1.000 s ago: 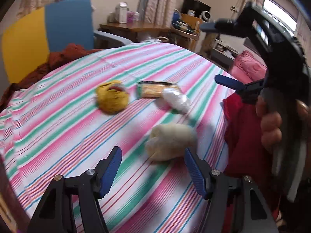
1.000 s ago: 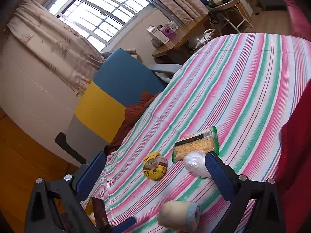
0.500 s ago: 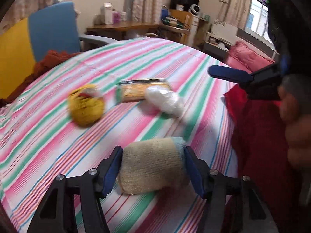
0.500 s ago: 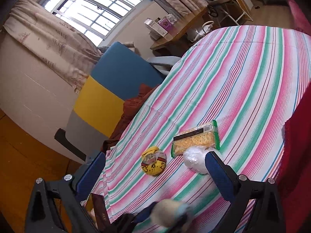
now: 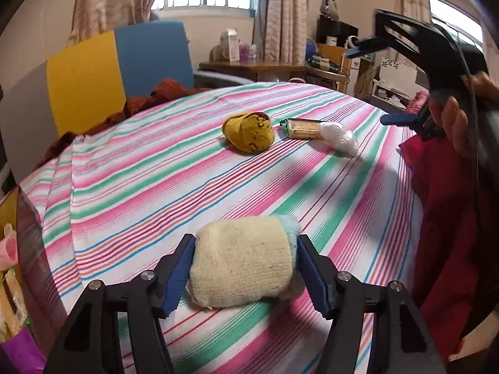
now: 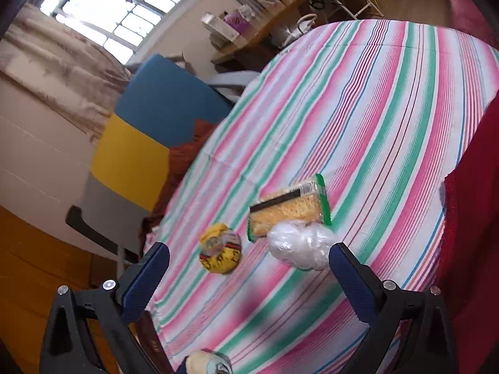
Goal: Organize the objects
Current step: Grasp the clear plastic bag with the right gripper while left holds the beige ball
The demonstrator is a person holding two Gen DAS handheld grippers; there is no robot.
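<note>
Two pads of our left gripper [image 5: 244, 275] press the sock roll [image 5: 241, 269] at both ends, low over the cloth [image 5: 156, 187], so we judge it ready to lift. Our right gripper [image 6: 248, 277] hangs wide open and empty above the bag [image 6: 297, 244], crackers [image 6: 288, 207] and yellow roll [image 6: 220, 248], likely waiting its turn.

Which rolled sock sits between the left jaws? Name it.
The cream sock roll with the pale blue cuff; the left gripper has closed on its ends. The yellow sock roll lies farther off, beside the cracker packet.
</note>
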